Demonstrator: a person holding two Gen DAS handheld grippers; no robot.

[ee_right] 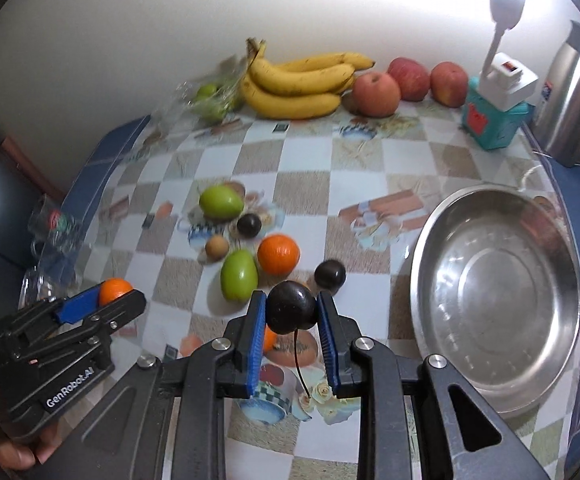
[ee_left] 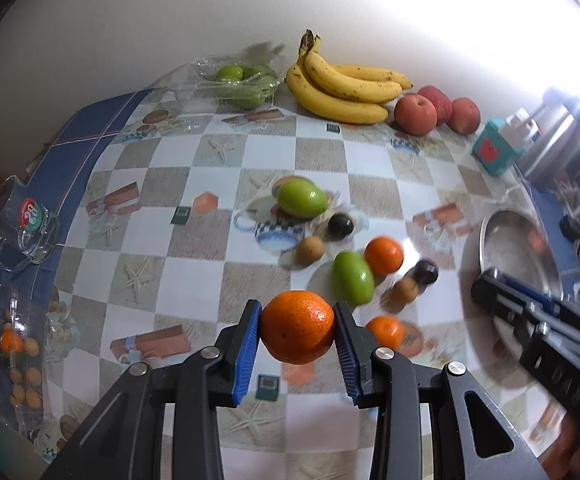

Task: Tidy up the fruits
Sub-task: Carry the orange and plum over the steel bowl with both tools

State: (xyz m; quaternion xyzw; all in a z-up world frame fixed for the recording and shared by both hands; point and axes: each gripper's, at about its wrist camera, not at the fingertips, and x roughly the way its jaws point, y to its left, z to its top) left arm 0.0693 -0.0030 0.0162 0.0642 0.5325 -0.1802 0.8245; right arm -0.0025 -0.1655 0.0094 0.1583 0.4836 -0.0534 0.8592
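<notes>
My left gripper (ee_left: 297, 326) is shut on an orange (ee_left: 297, 326) and holds it above the checkered table; it also shows in the right wrist view (ee_right: 102, 300). My right gripper (ee_right: 291, 312) is shut on a dark round fruit (ee_right: 291, 307) with a thin stem hanging down. On the table's middle lie two green mangoes (ee_right: 220, 202) (ee_right: 239, 275), an orange (ee_right: 278, 254), two dark fruits (ee_right: 248, 225) (ee_right: 329, 275) and a small brown fruit (ee_right: 216, 247). Another orange (ee_left: 385, 332) lies near my left gripper.
A steel bowl (ee_right: 493, 300) stands at the right. Bananas (ee_right: 301, 80), three apples (ee_right: 375, 94) and a plastic tray of green fruit (ee_left: 242, 84) line the back wall. A glass bowl with small oranges (ee_left: 14, 352) and a glass mug (ee_left: 22, 216) sit at the left edge. A teal box (ee_right: 493, 120) and a thermos (ee_right: 569, 92) stand back right.
</notes>
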